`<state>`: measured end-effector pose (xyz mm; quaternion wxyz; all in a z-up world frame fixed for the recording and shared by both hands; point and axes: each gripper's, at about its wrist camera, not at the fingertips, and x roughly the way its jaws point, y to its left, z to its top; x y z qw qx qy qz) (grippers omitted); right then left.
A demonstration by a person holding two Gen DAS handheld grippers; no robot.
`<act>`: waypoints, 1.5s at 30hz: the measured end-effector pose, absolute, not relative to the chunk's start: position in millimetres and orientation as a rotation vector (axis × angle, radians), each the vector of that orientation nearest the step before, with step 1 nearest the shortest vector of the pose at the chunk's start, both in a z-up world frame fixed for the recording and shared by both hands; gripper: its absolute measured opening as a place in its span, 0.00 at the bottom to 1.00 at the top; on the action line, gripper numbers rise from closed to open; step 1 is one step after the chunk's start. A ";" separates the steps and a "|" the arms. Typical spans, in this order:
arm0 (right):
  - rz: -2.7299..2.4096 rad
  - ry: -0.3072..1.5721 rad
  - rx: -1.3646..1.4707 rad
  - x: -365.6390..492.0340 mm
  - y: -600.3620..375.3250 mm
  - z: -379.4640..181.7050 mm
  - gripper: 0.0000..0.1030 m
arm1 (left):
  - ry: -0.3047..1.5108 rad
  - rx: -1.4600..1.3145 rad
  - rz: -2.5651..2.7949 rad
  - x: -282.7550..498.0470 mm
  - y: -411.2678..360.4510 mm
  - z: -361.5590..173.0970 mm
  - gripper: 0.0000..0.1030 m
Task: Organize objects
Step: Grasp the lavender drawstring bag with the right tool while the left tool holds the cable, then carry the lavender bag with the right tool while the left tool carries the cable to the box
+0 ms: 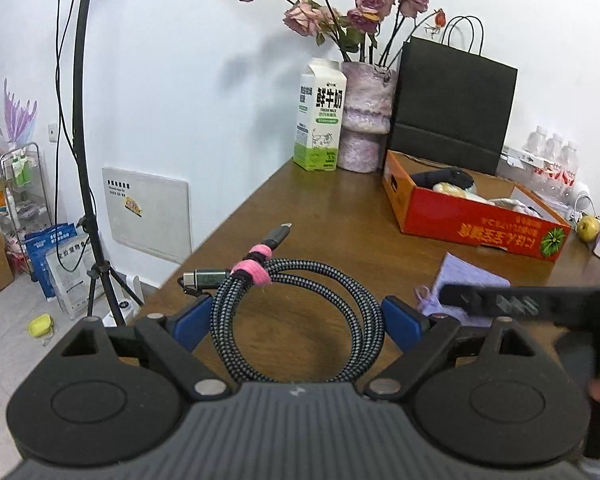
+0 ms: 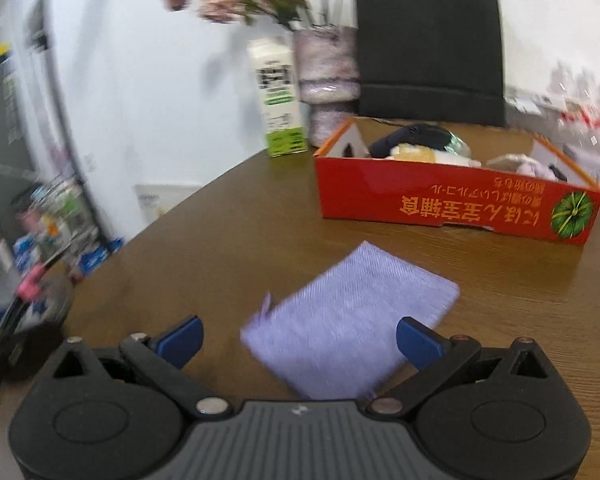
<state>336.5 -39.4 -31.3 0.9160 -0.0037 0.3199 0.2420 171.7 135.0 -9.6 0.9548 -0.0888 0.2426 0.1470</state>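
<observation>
worktop [image 2: 228, 240]: brown wood grain, smooth | cable [image 1: 300, 320]: braided fabric sheath, matt | cloth [image 2: 352, 320]: lilac woven, soft | box [image 2: 440, 208]: red printed cardboard | bag [image 1: 452, 104]: matt black paper

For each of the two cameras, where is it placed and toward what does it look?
Left wrist: sits on the left gripper, looks across the table at the coiled cable between its open blue fingers.
Right wrist: sits on the right gripper, looks at the purple cloth between its open fingers.
Shared: red box, milk carton, black bag, cloth.
</observation>
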 end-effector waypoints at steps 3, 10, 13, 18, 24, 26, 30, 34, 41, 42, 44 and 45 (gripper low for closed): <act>0.393 0.684 -0.028 352.4 -19.4 -40.9 1.00 | 0.485 -0.171 0.279 176.3 145.3 -3.7 0.88; 0.287 0.678 -0.129 351.3 -21.6 -59.4 1.00 | 0.486 -0.157 0.193 190.2 155.3 6.9 0.88; 0.264 0.688 -0.099 356.6 -35.4 -59.9 1.00 | 0.495 -0.136 0.165 196.1 149.8 11.3 0.88; 0.293 0.690 -0.108 357.3 -50.2 -61.4 1.00 | 0.482 -0.129 0.143 185.7 138.4 14.0 0.88; 0.379 0.677 -0.130 348.6 -67.6 -60.5 0.95 | 0.496 -0.184 0.197 156.9 138.7 1.4 0.88; 0.398 0.662 -0.135 344.7 -77.8 -59.1 0.80 | 0.499 -0.202 0.205 151.8 135.3 -1.3 0.88; 0.412 0.633 -0.135 336.3 -112.0 -55.6 0.44 | 0.495 -0.214 0.202 148.2 115.8 -1.0 0.88; 0.429 0.627 -0.134 331.0 -148.2 -54.5 0.16 | 0.479 -0.197 0.184 147.8 87.4 6.3 0.88; 0.484 0.615 -0.086 316.1 -185.9 -53.0 0.08 | 0.476 -0.186 0.146 158.7 45.9 14.0 0.88; 0.486 0.597 -0.076 314.1 -188.3 -51.6 0.08 | 0.478 -0.182 0.142 160.5 41.7 14.1 0.88; 0.488 0.565 -0.071 308.6 -191.0 -49.5 0.08 | 0.484 -0.175 0.136 165.2 34.7 15.0 0.88; 0.489 0.553 -0.071 306.7 -191.6 -48.7 0.08 | 0.485 -0.170 0.132 167.4 32.1 15.8 0.88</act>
